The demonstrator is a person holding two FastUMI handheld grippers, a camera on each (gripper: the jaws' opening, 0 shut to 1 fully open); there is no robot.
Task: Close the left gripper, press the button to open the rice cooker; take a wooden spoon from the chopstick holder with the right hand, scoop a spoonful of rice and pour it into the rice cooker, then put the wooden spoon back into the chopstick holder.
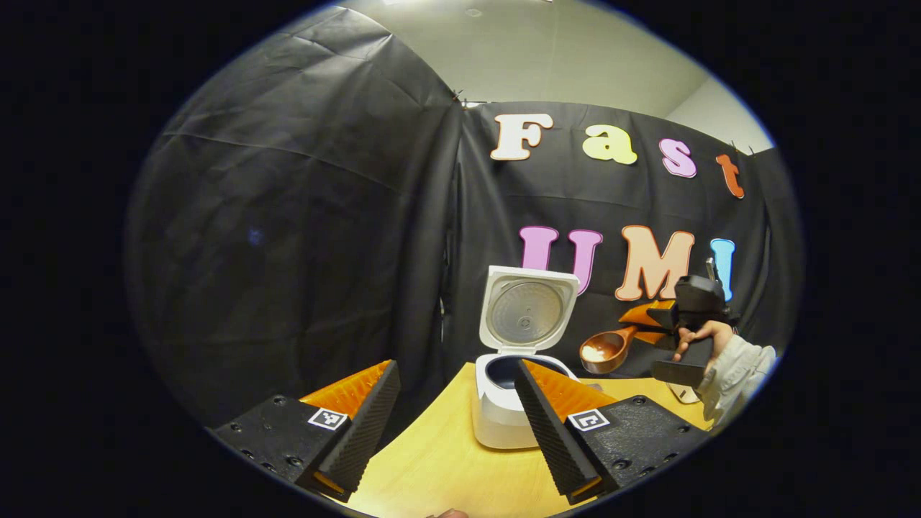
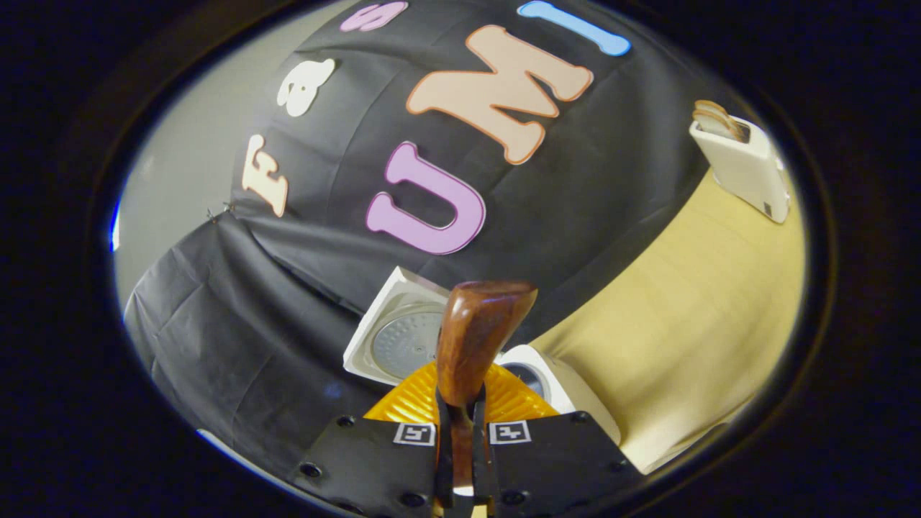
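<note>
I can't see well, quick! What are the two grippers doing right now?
Left gripper: jaws open, holding nothing.
Right gripper: jaws shut on the wooden spoon, near the open rice cooker.

Left gripper view: looking level across the desk toward the open rice cooker, fairly near. Right gripper view: tilting steeply, looking down along the wooden spoon at the rice cooker. Both are sharing cooker, desk and wall.

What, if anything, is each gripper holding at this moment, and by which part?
The right gripper is shut on the wooden spoon, gripping its handle, bowl end forward. The left gripper is open and holds nothing.
</note>
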